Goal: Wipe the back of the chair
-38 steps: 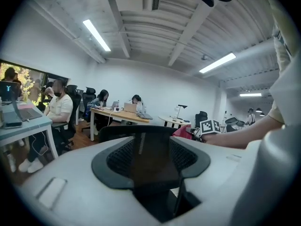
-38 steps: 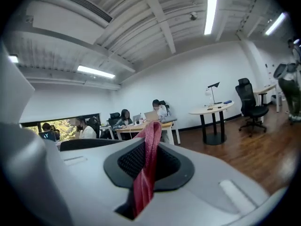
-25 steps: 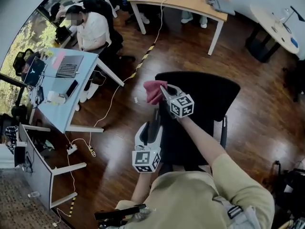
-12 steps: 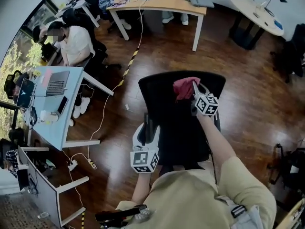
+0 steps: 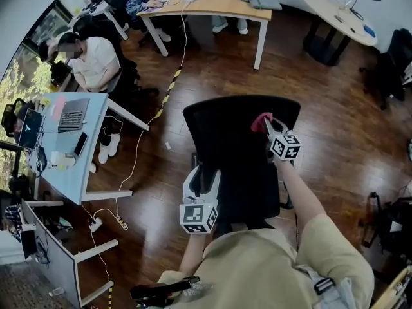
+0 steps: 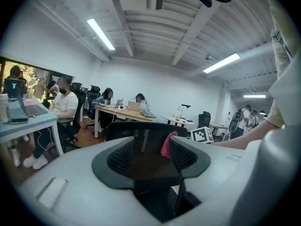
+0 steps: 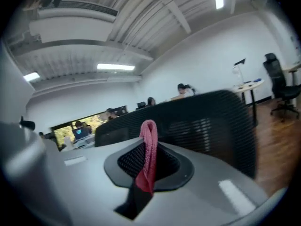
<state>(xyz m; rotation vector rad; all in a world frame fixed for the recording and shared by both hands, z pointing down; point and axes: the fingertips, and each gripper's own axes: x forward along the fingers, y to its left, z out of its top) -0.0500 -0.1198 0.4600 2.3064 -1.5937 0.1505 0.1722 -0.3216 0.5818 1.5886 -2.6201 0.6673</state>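
Grey left gripper is closest in, low by the chair's left side, jaws spread with nothing between them. A bit further out, the right gripper has its jaws pinched on a pink cloth that pokes up out of the pads. Right past that is the black mesh chair back, with the cloth at its upper right corner. Can't tell if it's actually touching. The back runs wide to the left from there, so I'd guess the right hand sweeps leftward. Wooden desk sits way beyond.
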